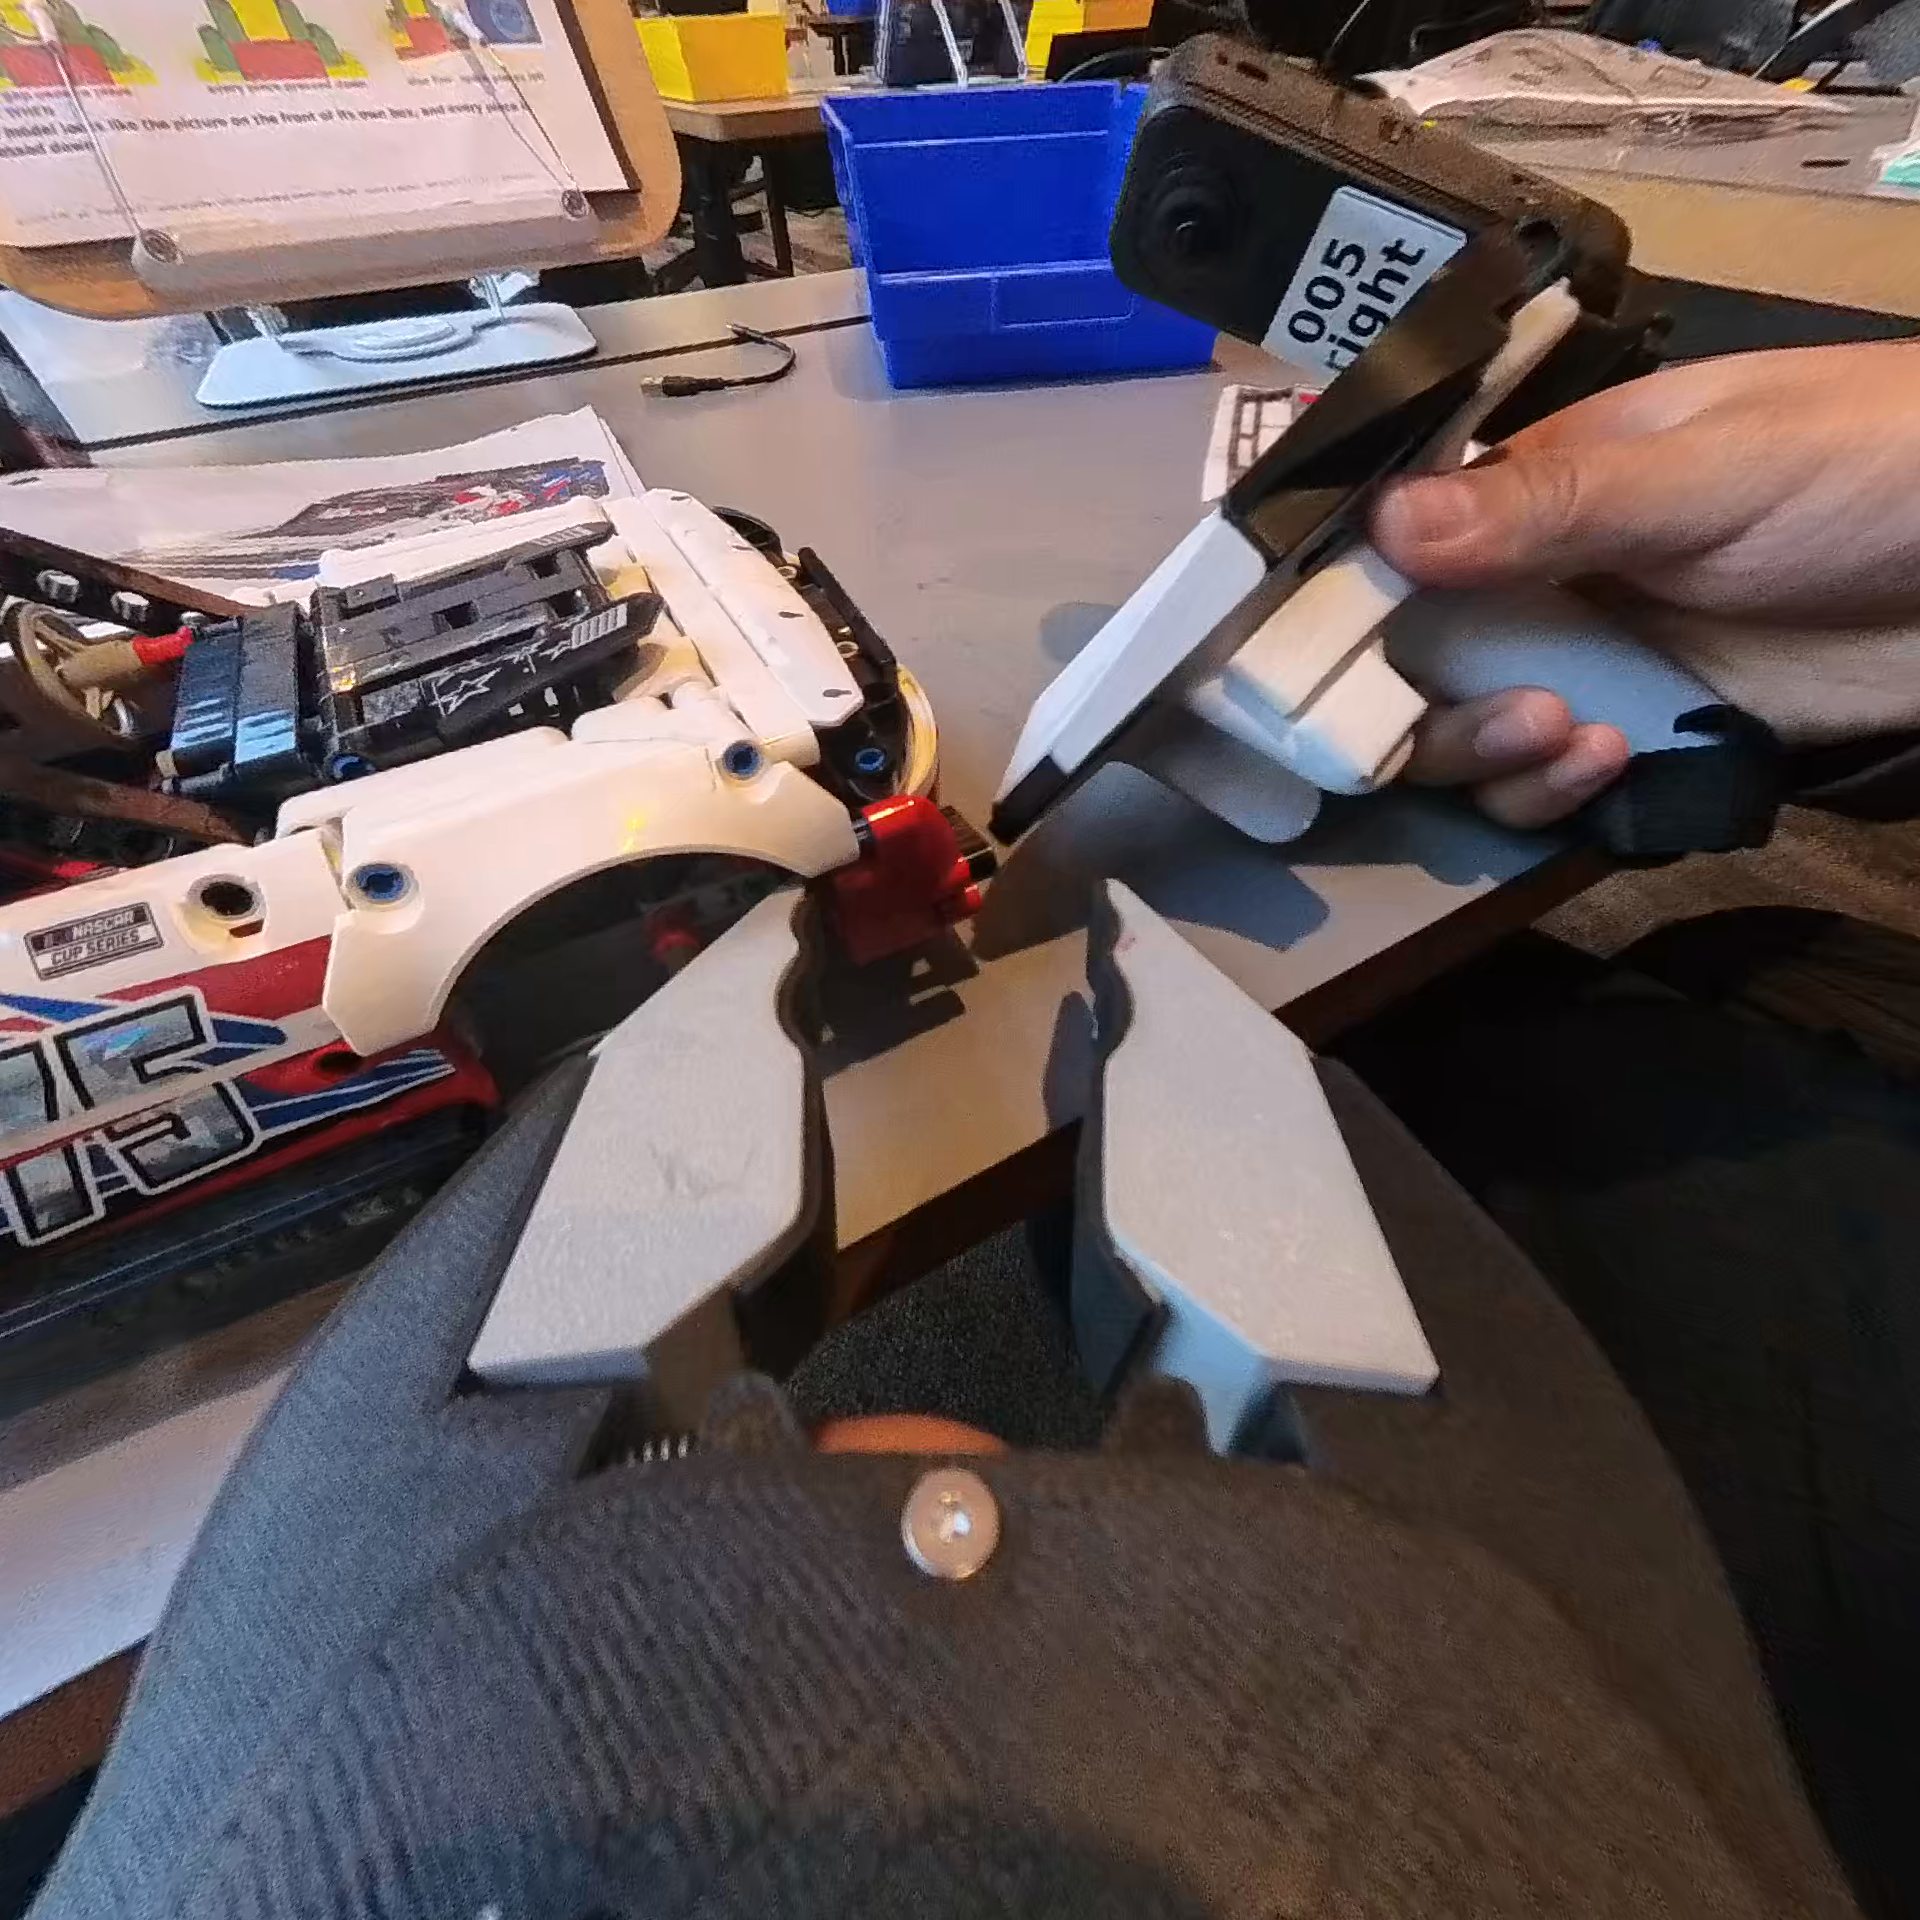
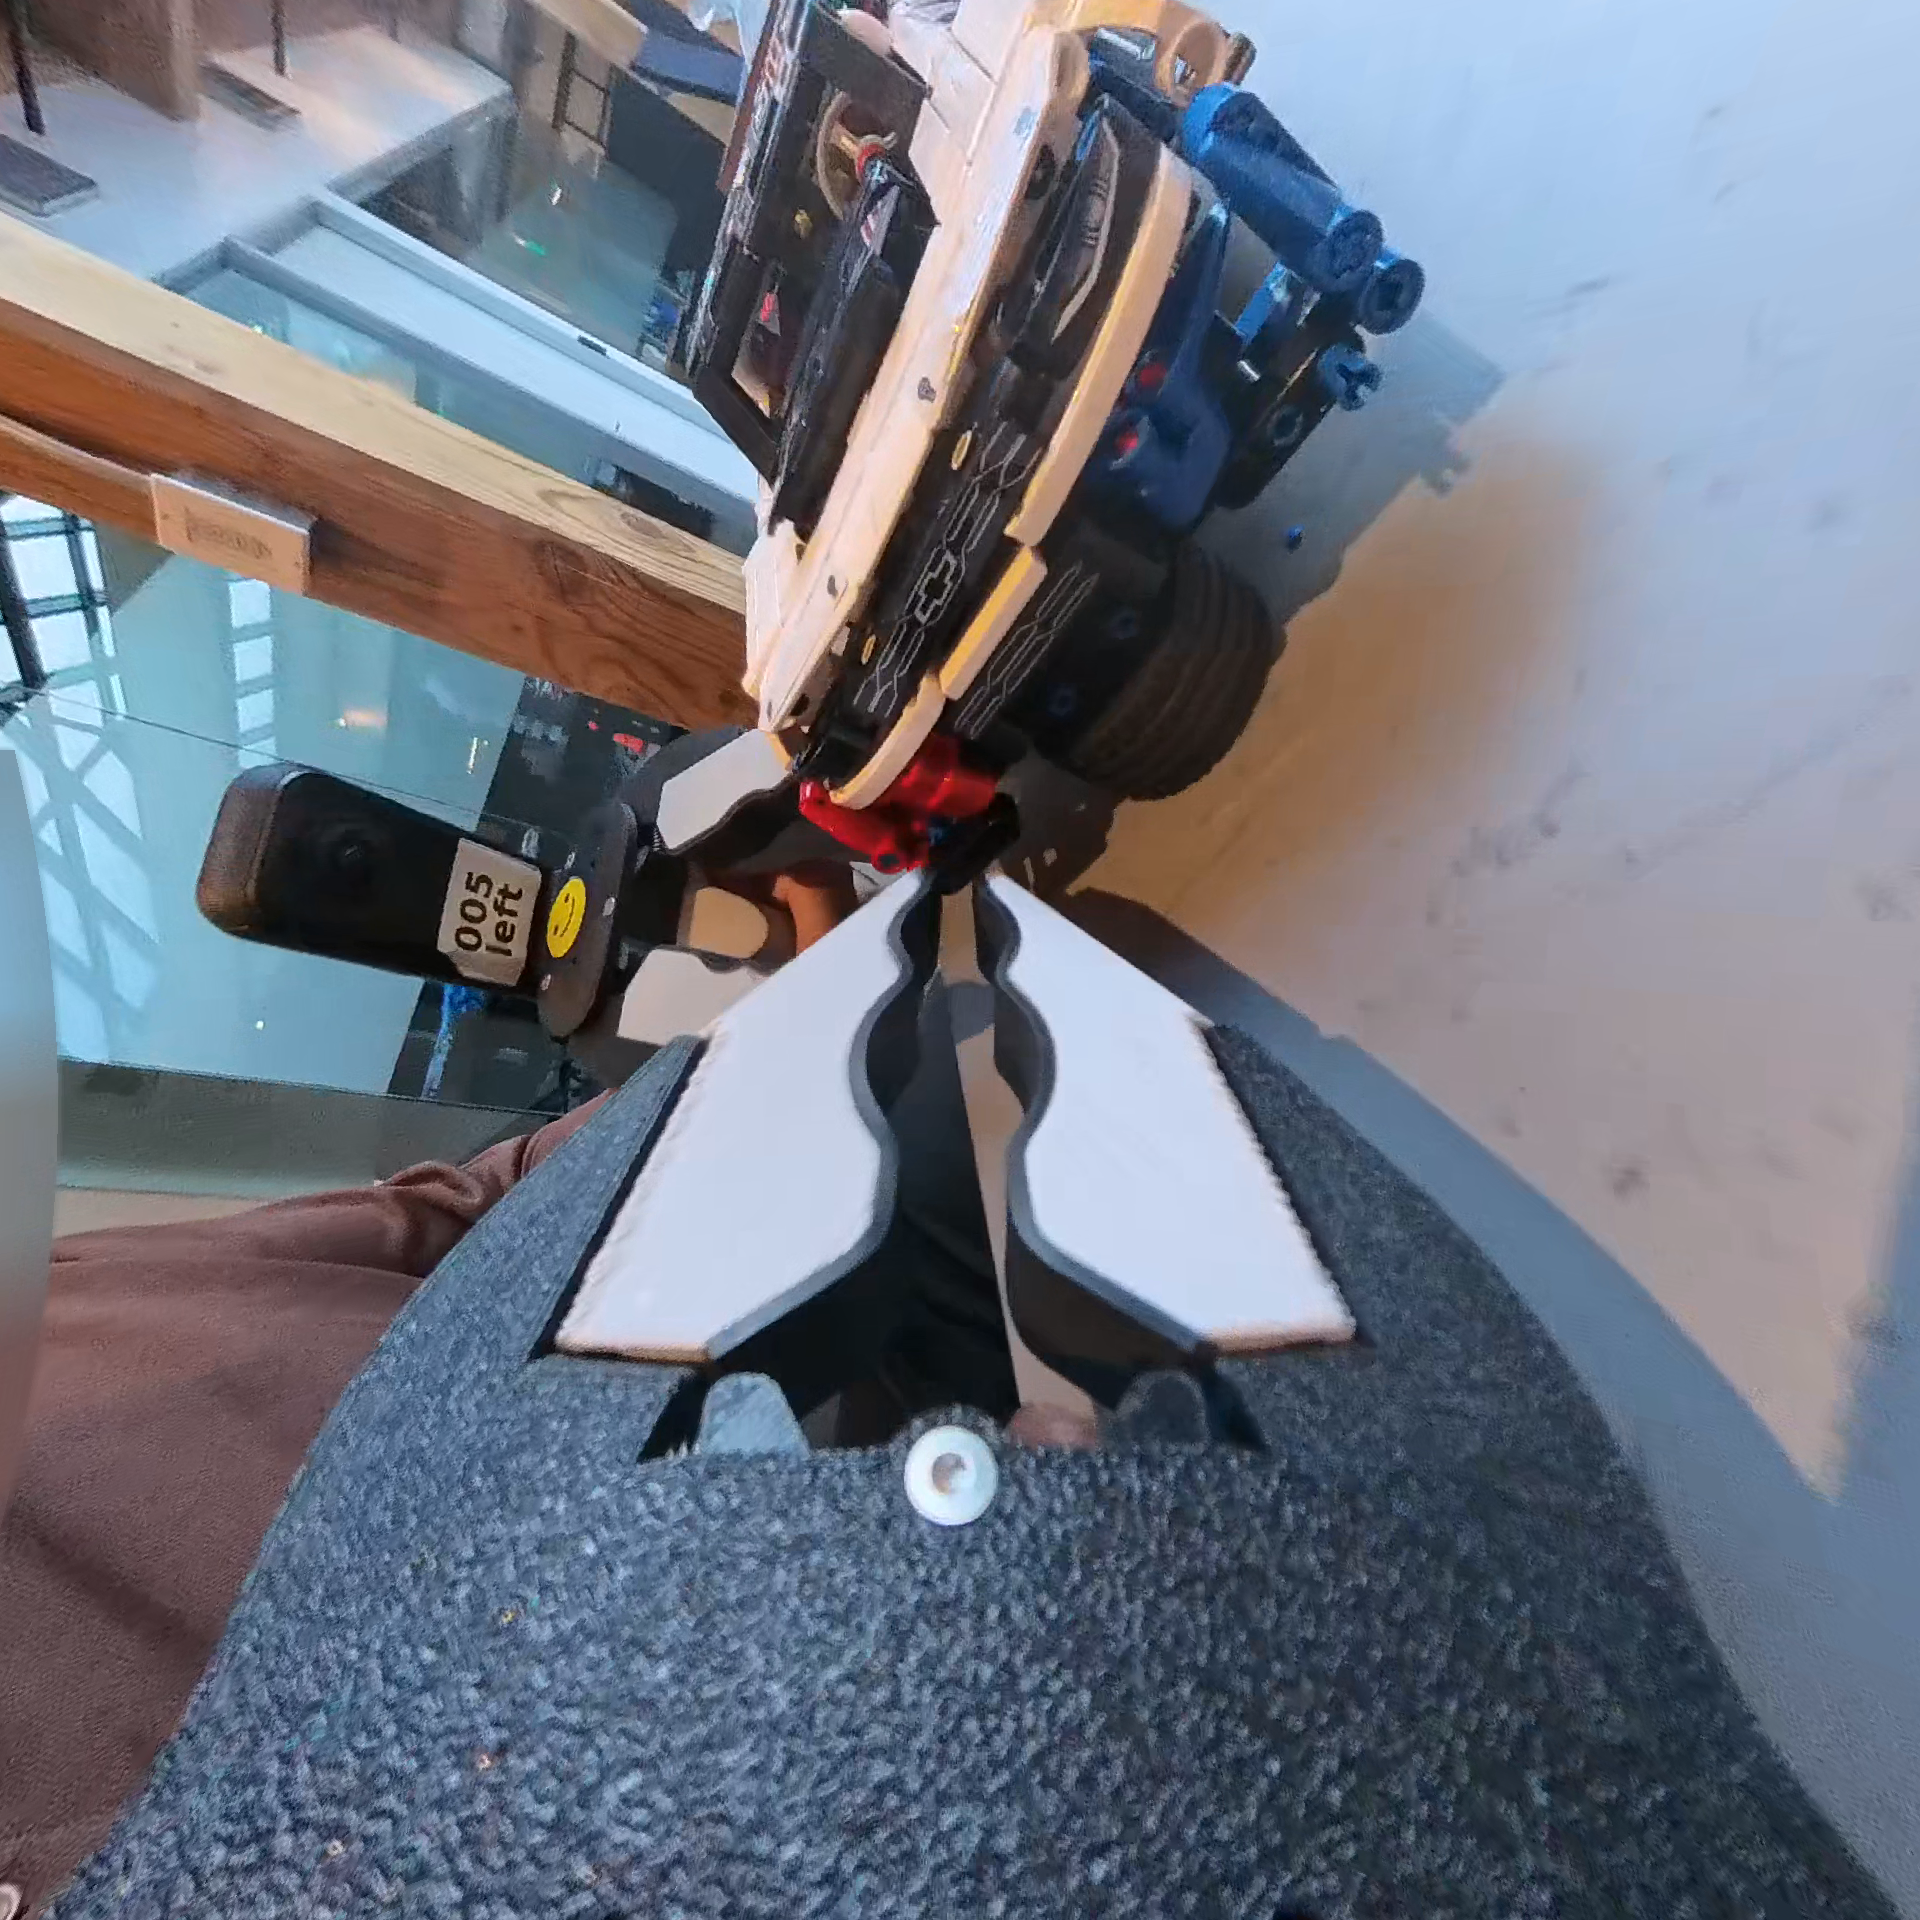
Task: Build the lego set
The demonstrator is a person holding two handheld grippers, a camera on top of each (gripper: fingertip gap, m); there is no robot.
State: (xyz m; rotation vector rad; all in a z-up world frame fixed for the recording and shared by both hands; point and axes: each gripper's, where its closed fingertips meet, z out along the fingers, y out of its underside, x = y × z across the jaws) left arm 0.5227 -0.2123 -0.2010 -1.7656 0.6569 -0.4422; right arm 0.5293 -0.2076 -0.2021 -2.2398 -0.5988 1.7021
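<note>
white, red and black brick-built race car (image 1: 436, 831) on grey surface (image 1: 935, 499), rigid but snap-fit fragile; left tool (image 1: 945, 935) wide beside red corner block (image 1: 909, 868), right tool (image 2: 956, 894) narrow, pinching its black pin (image 1: 977, 860)

Surface: grey table (image 1: 935, 499).
Near edge: Lego race car (image 1: 436, 831).
Under car: printed sheet (image 1: 343, 499).
Far side: blue bin (image 1: 997, 229), white monitor stand (image 1: 395, 348), black cable (image 1: 717, 369).
</note>
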